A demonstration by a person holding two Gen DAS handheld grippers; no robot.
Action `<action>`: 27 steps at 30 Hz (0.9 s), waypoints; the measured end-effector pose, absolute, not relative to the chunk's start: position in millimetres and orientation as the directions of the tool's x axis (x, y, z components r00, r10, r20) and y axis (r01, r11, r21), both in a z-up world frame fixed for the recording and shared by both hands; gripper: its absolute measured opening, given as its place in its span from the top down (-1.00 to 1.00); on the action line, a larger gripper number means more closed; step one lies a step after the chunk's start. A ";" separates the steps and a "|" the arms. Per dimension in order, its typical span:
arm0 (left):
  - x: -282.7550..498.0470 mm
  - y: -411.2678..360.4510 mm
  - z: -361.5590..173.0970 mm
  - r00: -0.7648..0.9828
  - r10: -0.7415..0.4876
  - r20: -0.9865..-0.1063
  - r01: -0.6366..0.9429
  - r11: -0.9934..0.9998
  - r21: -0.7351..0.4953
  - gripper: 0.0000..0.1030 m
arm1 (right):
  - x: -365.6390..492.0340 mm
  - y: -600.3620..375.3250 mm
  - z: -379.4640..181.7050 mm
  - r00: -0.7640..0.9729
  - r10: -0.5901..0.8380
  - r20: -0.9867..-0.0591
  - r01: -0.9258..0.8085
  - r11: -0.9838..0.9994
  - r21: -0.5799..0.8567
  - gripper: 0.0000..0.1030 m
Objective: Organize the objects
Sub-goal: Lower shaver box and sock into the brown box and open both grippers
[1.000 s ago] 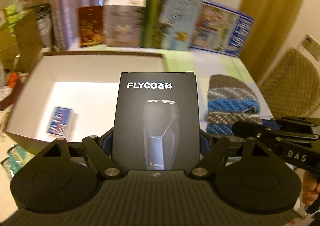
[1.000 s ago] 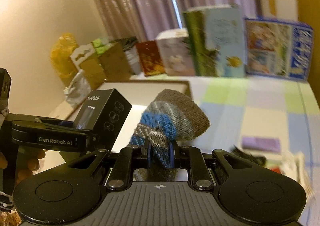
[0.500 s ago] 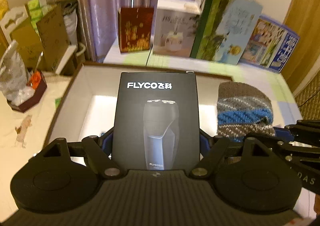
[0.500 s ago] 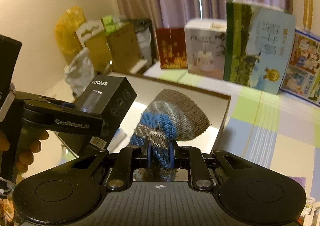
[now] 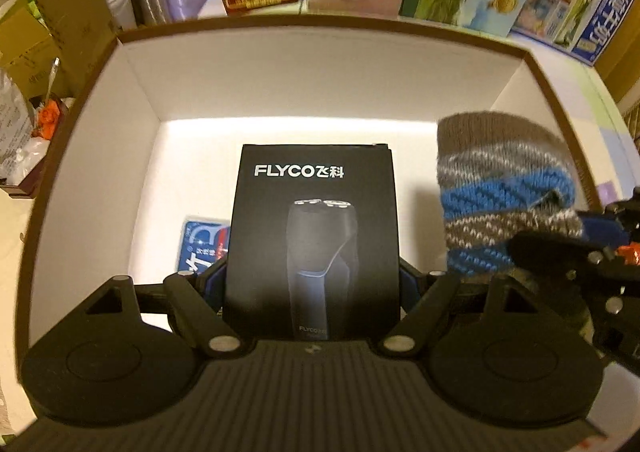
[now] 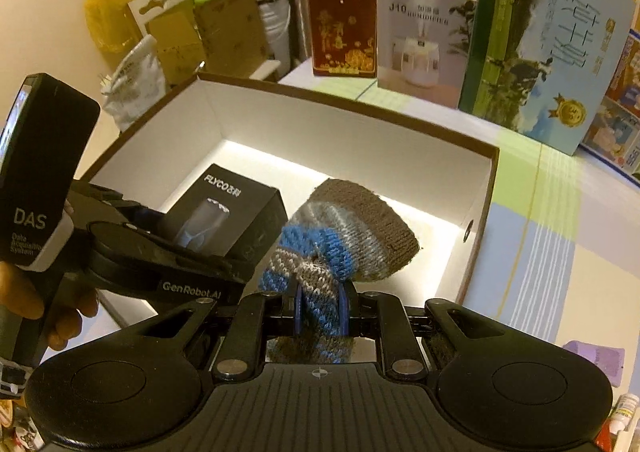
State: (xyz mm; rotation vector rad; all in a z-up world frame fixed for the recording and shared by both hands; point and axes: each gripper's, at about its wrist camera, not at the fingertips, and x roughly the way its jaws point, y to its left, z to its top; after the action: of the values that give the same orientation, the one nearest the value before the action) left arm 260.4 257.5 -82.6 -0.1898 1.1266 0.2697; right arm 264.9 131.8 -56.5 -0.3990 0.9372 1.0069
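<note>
My left gripper (image 5: 312, 284) is shut on a black FLYCO shaver box (image 5: 312, 236), held upright inside a large open box with white walls and a brown rim (image 5: 320, 64). The same shaver box (image 6: 228, 212) and left gripper (image 6: 200, 256) show at the left of the right wrist view. My right gripper (image 6: 320, 312) is shut on a knitted brown, grey and blue hat (image 6: 348, 228), hanging over the big box's right half (image 6: 360, 140). That hat (image 5: 500, 188) appears at the right in the left wrist view. A small blue pack (image 5: 204, 244) lies on the box floor, partly hidden.
Several upright printed boxes line the table's back: a red one (image 6: 344, 32), a white humidifier box (image 6: 424, 32), a green-blue one (image 6: 544, 44). Cardboard boxes and bags (image 6: 168, 32) stand left of the table. A purple item (image 6: 596, 356) lies on the checked tablecloth at right.
Both grippers have moved forward and down over the big box, tilting downward. The shaver box and hat now sit within its walls; the blue pack is now mostly hidden behind the shaver box.
</note>
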 end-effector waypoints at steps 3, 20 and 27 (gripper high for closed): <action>261.5 258.8 -87.6 0.388 0.113 -0.915 -0.297 0.955 -0.008 -0.49 | 265.5 134.2 -59.4 0.199 0.529 -0.825 -0.852 0.510 0.121 0.72; 252.4 279.6 -66.6 0.433 0.131 -0.892 -0.301 0.954 -0.006 -0.70 | 264.2 144.6 -67.4 0.191 0.512 -0.838 -0.832 0.538 0.139 -0.32; 238.9 285.6 -59.5 0.445 0.135 -0.885 -0.319 0.948 -0.016 -0.74 | 256.6 139.1 -60.7 0.200 0.529 -0.825 -0.851 0.511 0.121 -0.49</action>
State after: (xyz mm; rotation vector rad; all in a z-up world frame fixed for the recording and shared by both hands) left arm 238.9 285.6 -59.5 -0.1903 1.0753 0.2831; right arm 256.6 139.1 -60.7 -0.4035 0.9512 1.0012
